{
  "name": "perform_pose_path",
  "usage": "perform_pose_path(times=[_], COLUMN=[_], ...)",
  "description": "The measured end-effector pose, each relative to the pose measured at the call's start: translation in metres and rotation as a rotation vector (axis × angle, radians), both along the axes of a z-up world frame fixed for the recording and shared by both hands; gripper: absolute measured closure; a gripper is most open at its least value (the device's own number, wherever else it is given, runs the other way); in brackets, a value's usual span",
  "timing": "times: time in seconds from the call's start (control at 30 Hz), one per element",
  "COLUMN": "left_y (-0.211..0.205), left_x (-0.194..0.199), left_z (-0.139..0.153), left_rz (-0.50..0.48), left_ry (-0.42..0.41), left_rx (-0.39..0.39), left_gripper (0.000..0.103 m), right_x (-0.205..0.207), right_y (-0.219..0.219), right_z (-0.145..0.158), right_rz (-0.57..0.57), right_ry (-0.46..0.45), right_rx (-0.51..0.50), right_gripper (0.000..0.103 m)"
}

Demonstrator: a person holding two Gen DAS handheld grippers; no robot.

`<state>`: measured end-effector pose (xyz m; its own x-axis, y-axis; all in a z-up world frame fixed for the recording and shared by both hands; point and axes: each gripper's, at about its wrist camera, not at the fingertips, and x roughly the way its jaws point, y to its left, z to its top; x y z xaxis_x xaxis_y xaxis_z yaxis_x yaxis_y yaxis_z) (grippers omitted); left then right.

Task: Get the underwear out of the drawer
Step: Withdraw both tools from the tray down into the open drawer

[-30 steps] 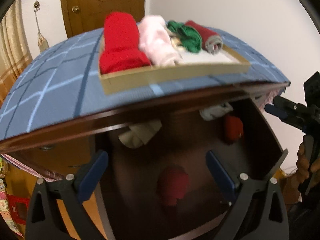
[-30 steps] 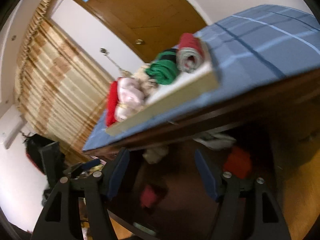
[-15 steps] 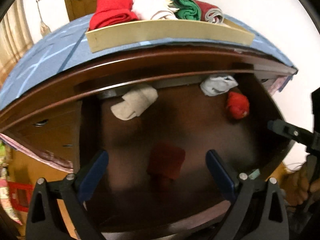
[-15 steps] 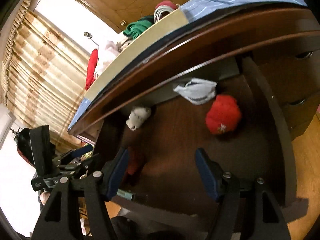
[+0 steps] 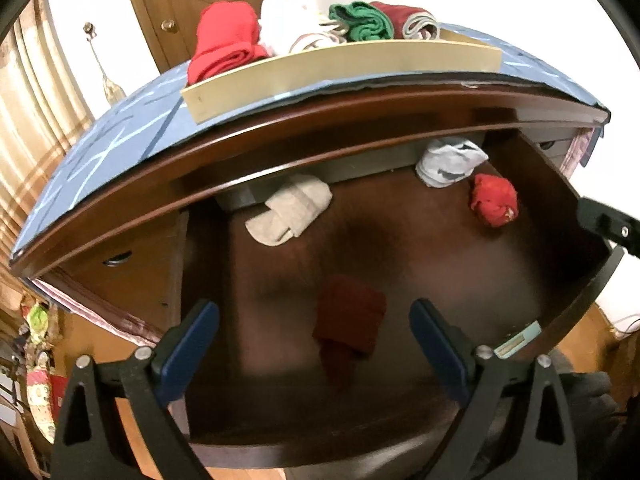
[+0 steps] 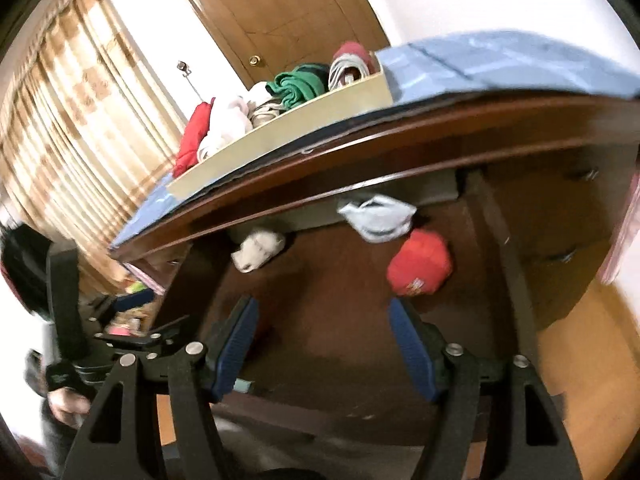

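Observation:
The dark wooden drawer stands pulled out, with several rolled underwear on its floor. A dark red piece lies between the fingers of my open left gripper, just below them. A beige roll, a pale grey piece and a bright red roll lie further back. My right gripper is open and empty above the drawer front, with the bright red roll, grey piece and beige roll beyond it.
A shallow beige tray on the blue checked dresser top holds several rolled garments. More drawers are on the right. A wooden door and curtains stand behind.
Both grippers have dropped lower and closer to the open drawer. The dark red piece now sits between the left fingers. Both stay open.

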<state>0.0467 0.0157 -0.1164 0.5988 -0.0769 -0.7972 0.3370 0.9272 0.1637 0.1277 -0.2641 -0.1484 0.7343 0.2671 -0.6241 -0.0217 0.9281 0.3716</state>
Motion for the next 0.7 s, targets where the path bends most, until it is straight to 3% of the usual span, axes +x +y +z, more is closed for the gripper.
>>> perform_pose_path(times=[0.13,0.47,0.53,0.63,0.7], left_y=[-0.002,0.009,0.017,0.045,0.067], left_x=[0.000,-0.002,-0.003,-0.006,-0.011], left_z=[-0.005,-0.017,-0.012,0.005,0.023], left_rz=[0.002,0.025,0.031,0.086,0.179], left_ry=[-0.006,-0.014,-0.022,-0.084,-0.185], left_rx=[0.016,-0.049,-0.103,-0.267,-0.368], left_gripper=[0.005,0.006,0.006,0.006,0.006], right_x=[0.001,-0.009,-0.011,-0.022,-0.030], right_y=[0.004,0.010,0.007,0.002,-0.001], right_z=[-0.005,-0.008,-0.005,0.006,0.011], right_rz=[-0.010,-0.027,-0.045,-0.087,-0.110], right_ry=[0.004,0.005,-0.010,-0.072,-0.120], right_rx=[-0.073,-0.048,-0.056,-0.088,-0.084], right_gripper=[0.033,0.033,0.033,0.033,0.033])
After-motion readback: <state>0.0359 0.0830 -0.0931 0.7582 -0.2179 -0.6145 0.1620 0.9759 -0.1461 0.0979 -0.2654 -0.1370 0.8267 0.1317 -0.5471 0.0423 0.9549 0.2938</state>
